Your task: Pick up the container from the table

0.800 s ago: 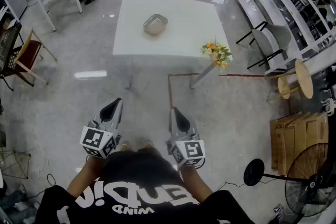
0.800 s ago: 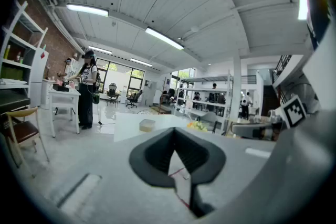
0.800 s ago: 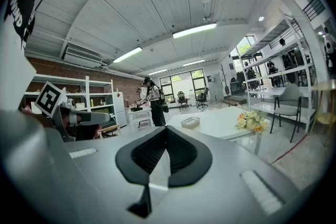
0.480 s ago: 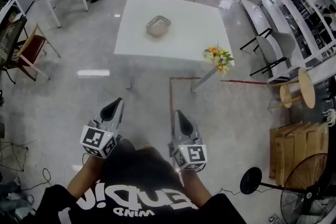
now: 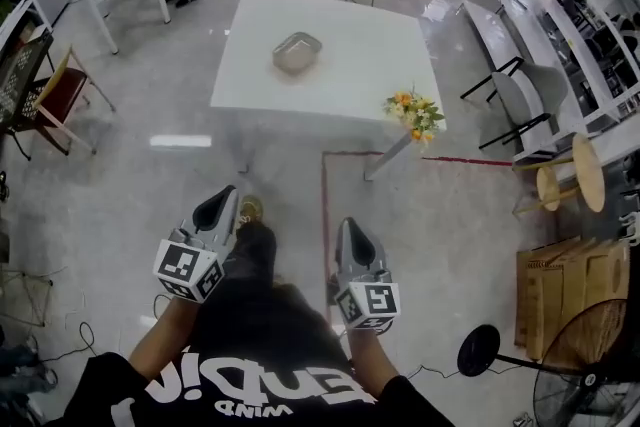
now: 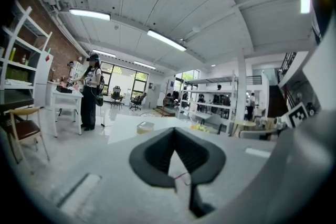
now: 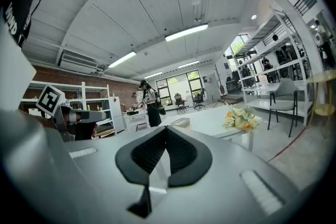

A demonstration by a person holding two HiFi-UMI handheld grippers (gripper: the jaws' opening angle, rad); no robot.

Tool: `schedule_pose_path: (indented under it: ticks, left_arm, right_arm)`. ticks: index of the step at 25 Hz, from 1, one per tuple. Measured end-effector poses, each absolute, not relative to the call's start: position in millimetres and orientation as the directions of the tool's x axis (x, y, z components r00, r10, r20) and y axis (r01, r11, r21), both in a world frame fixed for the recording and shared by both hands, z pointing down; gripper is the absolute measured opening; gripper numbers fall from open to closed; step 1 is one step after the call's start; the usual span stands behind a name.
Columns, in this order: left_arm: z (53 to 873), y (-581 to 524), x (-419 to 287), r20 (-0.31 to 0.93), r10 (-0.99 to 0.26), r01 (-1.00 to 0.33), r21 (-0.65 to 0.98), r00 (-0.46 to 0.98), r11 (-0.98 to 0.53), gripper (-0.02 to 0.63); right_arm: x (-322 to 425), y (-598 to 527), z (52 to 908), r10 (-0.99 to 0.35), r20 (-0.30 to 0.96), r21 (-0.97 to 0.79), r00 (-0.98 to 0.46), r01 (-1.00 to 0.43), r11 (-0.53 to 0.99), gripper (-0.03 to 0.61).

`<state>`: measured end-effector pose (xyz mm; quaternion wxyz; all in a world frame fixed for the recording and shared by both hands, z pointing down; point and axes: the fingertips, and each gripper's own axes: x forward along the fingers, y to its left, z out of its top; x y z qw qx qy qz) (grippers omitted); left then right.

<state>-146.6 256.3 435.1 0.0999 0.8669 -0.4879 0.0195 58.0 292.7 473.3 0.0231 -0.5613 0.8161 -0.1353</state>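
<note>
Approach stage noted: the small clear rectangular plastic container (image 5: 297, 53) is seen untouched on the white square table (image 5: 350, 75), at roughly twelve o'clock from both tools in the head view and well apart from them. Since a moment ago a step has been taken toward the table: a dark-trousered leg and tan shoe (image 5: 250, 209) are now shown between the grippers, where only floor was seen before. The left gripper (image 5: 223, 199) is clenched with nothing between its jaws; the right gripper (image 5: 348, 227) is likewise closed to a point and empty. Both are carried near level. A bunch of orange and yellow flowers (image 5: 413, 109) is set at the table corner, about four o'clock from the container. Judged: the walk-up is unfinished, and jaws must be opened before any grasp is tried.
</note>
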Motion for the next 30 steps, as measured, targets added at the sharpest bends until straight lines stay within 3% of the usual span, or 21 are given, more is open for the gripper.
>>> schedule_pose_path:
  ticks: [14, 30]
  left_arm:
    - [462, 144, -127, 0.147, -0.824, -0.832, 0.196, 0.548, -0.518, 0.002]
    - [457, -69, -139, 0.180, -0.794, -0.810, 0.232, 0.580, -0.539, 0.002]
  right_arm:
    - [80, 197, 502, -0.926, 0.153, -0.242, -0.345, -0.922, 0.303, -0.002]
    - [58, -22, 478, -0.923, 0.172, -0.218, -0.343, -0.927, 0.304, -0.002]
